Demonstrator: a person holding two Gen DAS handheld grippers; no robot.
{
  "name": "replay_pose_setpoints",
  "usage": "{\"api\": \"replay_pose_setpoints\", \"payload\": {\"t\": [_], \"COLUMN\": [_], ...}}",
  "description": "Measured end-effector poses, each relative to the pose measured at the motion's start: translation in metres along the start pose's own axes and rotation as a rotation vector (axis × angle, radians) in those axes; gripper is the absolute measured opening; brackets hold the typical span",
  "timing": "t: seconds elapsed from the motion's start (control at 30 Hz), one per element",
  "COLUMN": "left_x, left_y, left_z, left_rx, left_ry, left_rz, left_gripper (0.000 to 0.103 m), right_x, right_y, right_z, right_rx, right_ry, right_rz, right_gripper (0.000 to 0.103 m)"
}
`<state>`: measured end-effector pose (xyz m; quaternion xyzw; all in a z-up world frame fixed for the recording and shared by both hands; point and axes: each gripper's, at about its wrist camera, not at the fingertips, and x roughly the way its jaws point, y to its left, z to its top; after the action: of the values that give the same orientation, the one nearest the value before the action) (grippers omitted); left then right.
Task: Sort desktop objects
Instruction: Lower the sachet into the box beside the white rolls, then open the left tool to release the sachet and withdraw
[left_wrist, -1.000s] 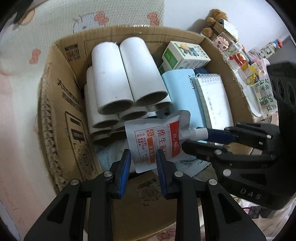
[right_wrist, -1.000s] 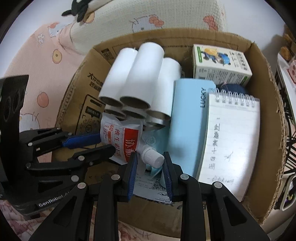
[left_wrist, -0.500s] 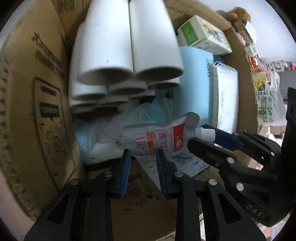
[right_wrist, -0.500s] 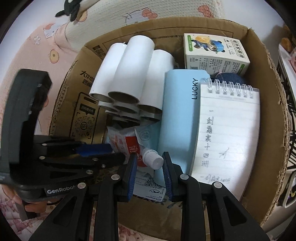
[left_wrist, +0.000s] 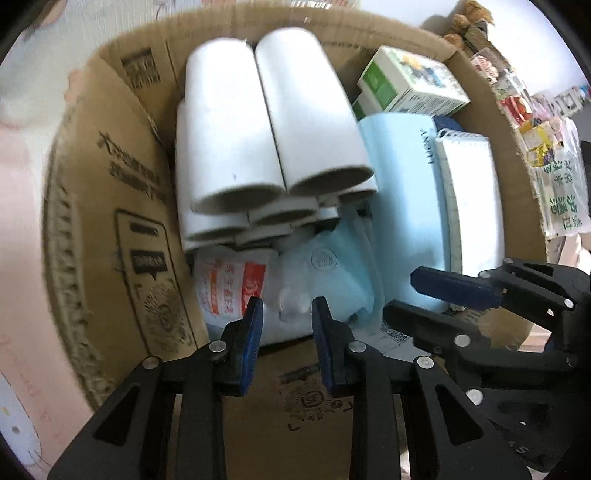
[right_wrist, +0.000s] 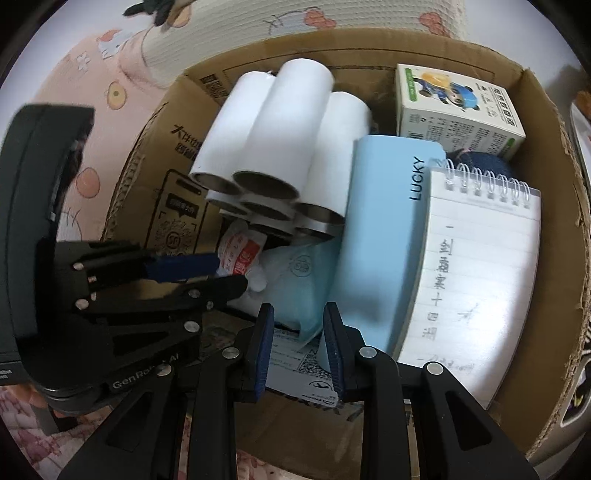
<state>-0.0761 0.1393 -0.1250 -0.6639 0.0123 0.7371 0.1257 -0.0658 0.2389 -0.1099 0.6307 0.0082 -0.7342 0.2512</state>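
The spouted pouch (left_wrist: 229, 288) now lies inside the cardboard box (left_wrist: 92, 221), below the white rolls (left_wrist: 258, 129). I read this item as nearly placed. The left gripper (left_wrist: 286, 314) has narrow jaws at its edge; blur hides whether they grip. The right gripper (right_wrist: 298, 325) is closed and empty. Release and withdrawal remain.

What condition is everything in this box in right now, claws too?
Cardboard box: open-topped, crowded.
White tubes: stacked, lying down.
Spout pouch: lying in the box.
Face mask: crumpled.
Spiral notepad: written page showing.
Green-white carton: closed.
Left claw: at the pouch, grip unclear.
Right claw: shut, empty.
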Motion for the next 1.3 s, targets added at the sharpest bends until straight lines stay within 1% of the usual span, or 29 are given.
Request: {"api": "replay_pose_setpoints", "payload": {"t": [0.1,0.13,0.2,0.27,0.37,0.4,0.47,0.6,0.63,0.67,0.77,0.8,0.83,0.87,0.93,0.97,1.1,1.2,1.23,1.3], "left_x": [-0.012,-0.018,-0.028,-0.034,-0.043,-0.048,-0.049,-0.053,-0.054,-0.056,-0.060,-0.061,-0.063,-0.065,-0.069,-0.071,-0.081,-0.088,-0.090,-0.095], "left_y": [-0.001,0.000,0.002,0.007,0.018,0.038,0.043,0.051,0.050,0.053,0.055,0.055,0.055,0.056,0.056,0.057,0.059,0.057,0.056,0.055], "left_z": [0.000,-0.001,0.000,0.002,0.008,0.003,0.005,0.005,0.007,0.006,0.004,0.003,0.003,0.002,0.001,0.000,-0.002,-0.006,-0.007,-0.009], "left_rx": [0.044,0.055,0.073,0.074,0.071,0.070,0.062,0.025,0.020,0.015,0.018,0.022,0.026,0.027,0.029,0.030,0.047,0.066,0.073,0.085], "left_ry": [-0.068,-0.099,-0.154,-0.178,-0.188,-0.190,-0.195,-0.206,-0.207,-0.213,-0.218,-0.224,-0.228,-0.234,-0.249,-0.259,-0.295,-0.330,-0.341,-0.364], "left_rz": [0.038,0.048,0.078,0.075,0.042,0.036,0.038,0.028,0.023,0.003,-0.011,-0.009,-0.007,-0.002,0.005,0.005,0.005,0.034,0.039,0.046], "left_gripper": [0.028,0.025,0.024,0.024,0.024,0.024,0.024,0.024,0.024,0.024,0.024,0.024,0.024,0.024,0.024,0.024,0.024,0.024,0.024,0.024], "right_x": [0.001,0.001,0.000,0.001,0.010,0.016,0.028,0.047,0.054,0.058,0.069,0.068,0.067,0.066,0.063,0.062,0.049,0.027,0.015,-0.002], "right_y": [0.005,0.006,0.009,0.014,0.022,0.026,0.032,0.036,0.036,0.035,0.031,0.031,0.033,0.036,0.040,0.041,0.042,0.046,0.048,0.050], "right_z": [0.003,0.003,0.004,0.007,0.013,0.015,0.020,0.031,0.035,0.037,0.044,0.046,0.047,0.048,0.049,0.049,0.043,0.034,0.030,0.025], "right_rx": [-0.016,-0.020,-0.024,-0.041,-0.067,-0.086,-0.114,-0.130,-0.127,-0.122,-0.094,-0.093,-0.105,-0.129,-0.167,-0.175,-0.155,-0.135,-0.123,-0.093], "right_ry": [0.002,0.004,0.001,0.003,0.037,0.061,0.107,0.172,0.189,0.199,0.227,0.221,0.208,0.202,0.179,0.177,0.136,0.054,0.005,-0.063], "right_rz": [-0.016,-0.016,-0.008,0.003,0.028,0.034,0.045,0.066,0.058,0.044,-0.022,-0.027,-0.059,-0.135,-0.199,-0.215,-0.192,-0.165,-0.149,-0.129], "right_gripper": [0.024,0.024,0.024,0.024,0.024,0.024,0.024,0.024,0.024,0.024,0.024,0.024,0.024,0.024,0.024,0.024,0.024,0.024,0.024,0.024]}}
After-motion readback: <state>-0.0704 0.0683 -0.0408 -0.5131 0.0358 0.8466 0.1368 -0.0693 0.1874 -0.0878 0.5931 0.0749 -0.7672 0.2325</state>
